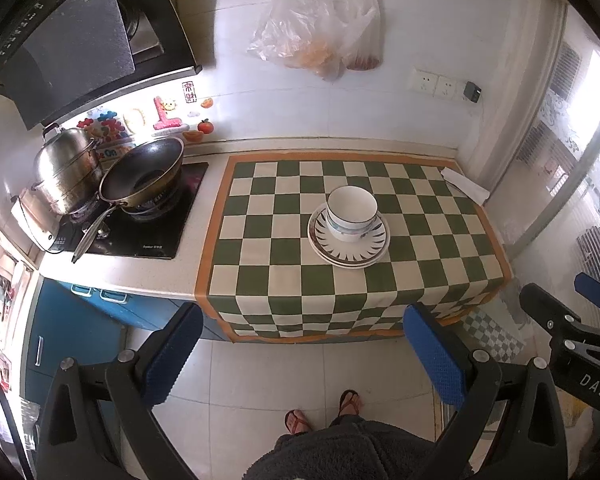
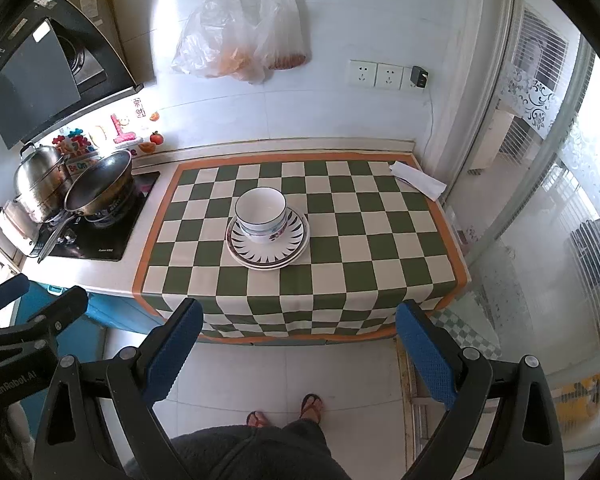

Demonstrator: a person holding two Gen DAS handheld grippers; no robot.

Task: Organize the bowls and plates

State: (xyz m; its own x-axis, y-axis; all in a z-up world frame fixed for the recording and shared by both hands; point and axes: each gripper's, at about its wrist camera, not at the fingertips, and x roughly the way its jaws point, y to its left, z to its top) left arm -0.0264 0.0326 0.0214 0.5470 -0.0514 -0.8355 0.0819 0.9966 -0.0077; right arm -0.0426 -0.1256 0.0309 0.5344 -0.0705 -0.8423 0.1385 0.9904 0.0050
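Left gripper (image 1: 304, 354): held back from the counter, above the floor; blue-padded fingers (image 1: 172, 354) spread wide, nothing between them.
Right gripper (image 2: 298, 354): likewise back from the counter edge; fingers (image 2: 424, 356) spread wide, gripping nothing; also seen at the right edge of the left wrist view.
Bowls (image 1: 352, 214): white, nested upright, stacked on the plates; blue band and a floral mark on the outer wall.
Plates (image 1: 374, 246): stacked flat, near the middle of the cloth; dark pointed pattern round the rim of the top one.
Checkered cloth (image 2: 260, 288): green and cream squares, orange border, spread over the counter and draped over its front edge.
Folded paper (image 2: 418, 178): white, lying at the far right corner of the cloth, well apart from the plates.
Wok (image 1: 144, 174): dark, tilted on the stove burner, left of the cloth.
Steel pot (image 1: 66, 174): lidded, just beside the wok, on its left.
Plastic bags (image 2: 240, 40): clear, hung from a wall rail above the counter.
Wall sockets (image 2: 376, 75): on the tiles, right of the bags.
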